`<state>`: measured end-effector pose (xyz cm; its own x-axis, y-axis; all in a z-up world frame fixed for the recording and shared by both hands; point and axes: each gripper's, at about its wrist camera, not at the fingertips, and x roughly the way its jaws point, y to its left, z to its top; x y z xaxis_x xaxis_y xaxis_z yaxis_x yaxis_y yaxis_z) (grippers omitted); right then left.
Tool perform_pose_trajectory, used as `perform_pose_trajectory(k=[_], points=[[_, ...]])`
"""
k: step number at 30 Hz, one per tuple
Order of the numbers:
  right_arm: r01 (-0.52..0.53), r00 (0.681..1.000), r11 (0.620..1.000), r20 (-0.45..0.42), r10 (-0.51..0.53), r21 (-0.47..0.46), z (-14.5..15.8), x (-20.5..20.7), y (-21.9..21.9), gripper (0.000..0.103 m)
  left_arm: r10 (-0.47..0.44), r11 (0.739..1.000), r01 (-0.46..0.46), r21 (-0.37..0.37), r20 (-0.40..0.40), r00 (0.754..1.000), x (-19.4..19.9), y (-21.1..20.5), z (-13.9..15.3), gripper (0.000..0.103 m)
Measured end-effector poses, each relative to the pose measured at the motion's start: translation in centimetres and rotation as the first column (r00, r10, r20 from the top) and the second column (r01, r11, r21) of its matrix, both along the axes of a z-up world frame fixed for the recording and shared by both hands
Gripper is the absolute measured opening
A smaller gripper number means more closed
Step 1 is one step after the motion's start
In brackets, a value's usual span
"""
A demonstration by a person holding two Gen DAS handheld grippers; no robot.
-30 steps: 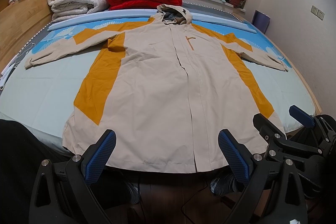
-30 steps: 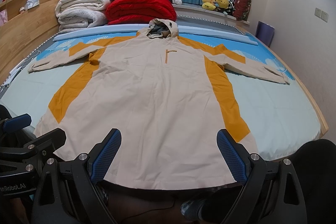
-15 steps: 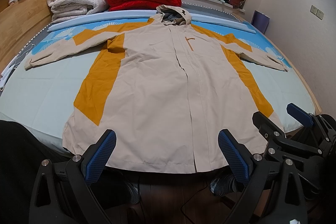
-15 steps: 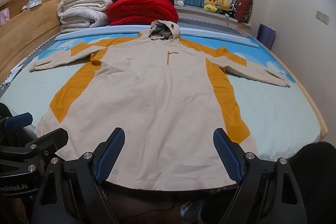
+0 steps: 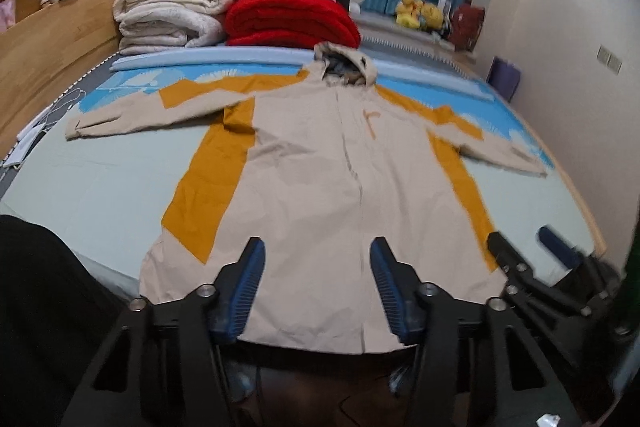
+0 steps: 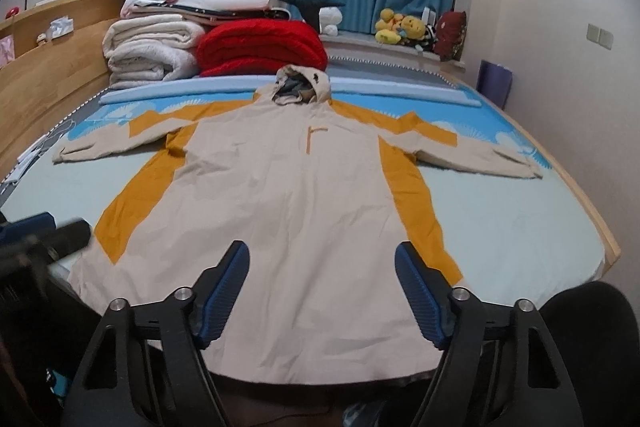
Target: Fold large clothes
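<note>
A large beige hooded jacket (image 5: 320, 187) with orange side panels lies flat, front up, on the bed, sleeves spread out and hood at the far end; it also shows in the right wrist view (image 6: 288, 195). My left gripper (image 5: 316, 267) is open and empty, above the hem near the jacket's middle. My right gripper (image 6: 322, 269) is open and empty, above the hem. The right gripper also shows at the right of the left wrist view (image 5: 532, 247), and the left gripper at the left edge of the right wrist view (image 6: 52, 231).
Folded blankets and a red quilt (image 6: 260, 43) are stacked at the bed's far end. A wooden headboard (image 5: 44, 47) runs along the left. Plush toys (image 6: 400, 27) sit on the window ledge. The wall is on the right. The bed (image 6: 520, 227) has bare sheet beside the jacket.
Both grippers have moved forward and up over the hem, and both jaws have narrowed somewhat while staying open. The jacket has not moved.
</note>
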<state>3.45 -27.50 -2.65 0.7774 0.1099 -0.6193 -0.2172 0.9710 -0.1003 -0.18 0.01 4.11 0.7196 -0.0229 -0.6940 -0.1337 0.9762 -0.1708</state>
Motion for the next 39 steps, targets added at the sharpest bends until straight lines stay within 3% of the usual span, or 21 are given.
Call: perform_pose_trajectory(k=[4, 6, 10, 15, 19, 21, 23, 24, 28, 30, 31, 32, 33, 37, 39], points=[[-0.009, 1.000, 1.000, 0.022, 0.009, 0.010, 1.1, 0.5, 0.0, 0.063, -0.037, 0.998, 0.033, 0.049, 0.087, 0.996, -0.2, -0.2, 1.0, 0.047], [-0.017, 0.999, 1.000, 0.028, 0.017, 0.015, 1.8, 1.2, 0.2, 0.063, -0.059, 0.995, 0.051, 0.089, 0.086, 0.995, 0.5, -0.1, 0.8, 0.047], [-0.037, 0.998, 0.999, 0.048, 0.037, 0.015, 3.3, 3.3, 0.7, 0.063, -0.042, 0.999, 0.042, -0.011, 0.044, 0.998, 3.0, 2.1, 1.4, 0.038], [-0.049, 0.997, 0.999, 0.063, 0.048, 0.020, 5.6, 7.6, 1.7, 0.063, -0.027, 1.000, 0.027, -0.001, 0.095, 0.995, 6.9, 4.4, 4.4, 0.024], [-0.088, 0.991, 0.995, 0.106, 0.083, 0.042, 8.2, 12.3, 2.7, 0.061, -0.023, 0.999, 0.019, 0.034, 0.148, 0.989, 11.5, 6.9, 7.1, 0.020], [-0.105, 0.986, 0.993, 0.139, 0.096, 0.057, 9.7, 14.8, 3.1, 0.050, -0.007, 0.998, -0.003, 0.060, 0.165, 0.986, 14.5, 8.7, 8.1, 0.019], [-0.116, 0.982, 0.990, 0.159, 0.101, 0.086, 11.2, 17.5, 3.5, 0.026, -0.002, 0.999, -0.006, 0.042, 0.176, 0.984, 17.3, 10.7, 8.5, 0.019], [-0.122, 0.981, 0.988, 0.165, 0.104, 0.100, 11.7, 18.5, 3.9, 0.020, 0.004, 1.000, -0.009, 0.026, 0.175, 0.985, 18.4, 11.7, 8.5, 0.018], [-0.150, 0.972, 0.981, 0.201, 0.124, 0.119, 13.5, 23.5, 5.6, 0.016, 0.104, 0.993, -0.111, 0.049, 0.126, 0.987, 24.2, 17.3, 6.4, 0.016], [-0.162, 0.971, 0.982, 0.195, 0.140, 0.099, 13.5, 26.2, 6.8, 0.023, 0.150, 0.987, -0.155, 0.051, 0.089, 0.985, 26.0, 19.5, 4.4, 0.013], [-0.174, 0.971, 0.980, 0.180, 0.155, 0.097, 13.2, 27.5, 7.4, 0.036, 0.177, 0.983, -0.179, 0.036, 0.059, 0.983, 27.0, 21.1, 3.0, 0.013], [-0.186, 0.971, 0.977, 0.169, 0.167, 0.101, 12.8, 28.5, 7.8, 0.049, 0.203, 0.979, -0.203, 0.015, 0.022, 0.979, 28.0, 22.7, 1.4, 0.013], [-0.193, 0.971, 0.976, 0.163, 0.174, 0.103, 12.3, 29.6, 8.1, 0.051, 0.222, 0.975, -0.222, 0.000, -0.005, 0.975, 28.7, 23.8, 0.3, 0.013], [-0.224, 0.971, 0.969, 0.115, 0.212, 0.101, 8.5, 32.5, 8.6, 0.052, 0.323, 0.944, -0.328, -0.031, -0.107, 0.940, 30.7, 29.4, -4.8, 0.013], [-0.200, 0.980, 0.973, 0.011, 0.200, 0.117, 5.8, 34.6, 9.0, 0.049, 0.372, 0.924, -0.381, -0.042, -0.142, 0.917, 31.2, 31.9, -6.4, 0.013]])
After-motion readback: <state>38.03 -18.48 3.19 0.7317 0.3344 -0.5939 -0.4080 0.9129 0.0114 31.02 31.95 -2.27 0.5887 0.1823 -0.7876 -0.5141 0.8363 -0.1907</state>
